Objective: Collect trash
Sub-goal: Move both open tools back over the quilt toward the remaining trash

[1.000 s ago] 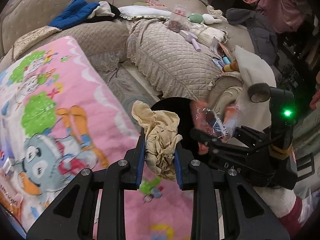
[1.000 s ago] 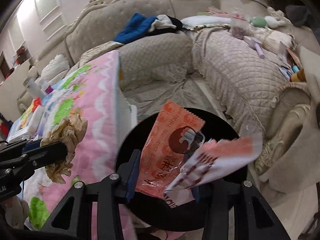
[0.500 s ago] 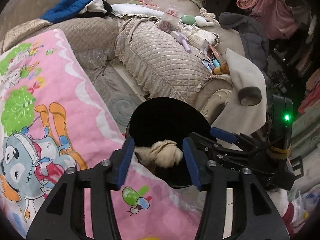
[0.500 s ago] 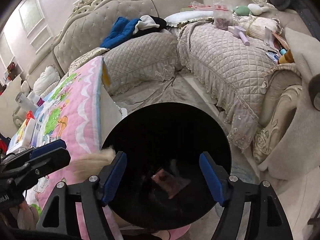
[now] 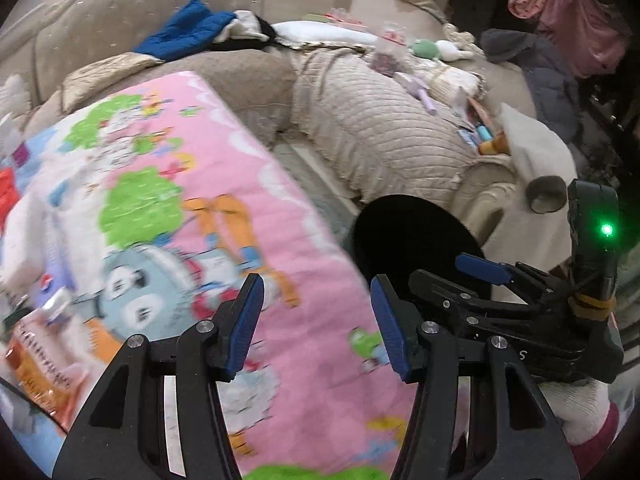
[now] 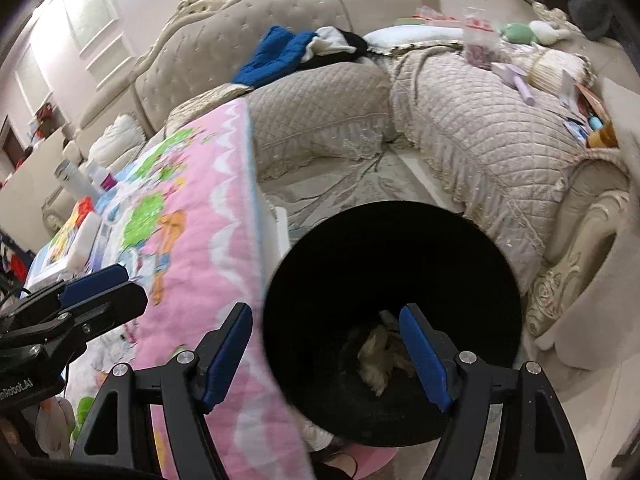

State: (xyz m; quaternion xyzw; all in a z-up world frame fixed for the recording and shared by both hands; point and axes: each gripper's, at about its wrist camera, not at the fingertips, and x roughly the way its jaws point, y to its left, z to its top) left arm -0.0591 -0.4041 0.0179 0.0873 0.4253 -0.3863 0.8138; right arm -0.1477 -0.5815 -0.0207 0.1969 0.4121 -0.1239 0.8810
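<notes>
Across the left wrist view, blur smears the pink blanket [image 5: 200, 208]; the left gripper [image 5: 316, 320] hangs spread, empty. Right wrist view: dim crumpled tissue [image 6: 380, 354] lies inside the black bin [image 6: 396, 264]; right gripper [image 6: 326, 354] gapes, empty, above.

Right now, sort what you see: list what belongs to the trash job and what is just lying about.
Job:
black bin
crumpled tissue inside it
orange wrapper on the pink blanket
left tongs, open
right tongs, open

Lying about:
blue garment
green plush toy
purple brush
</notes>
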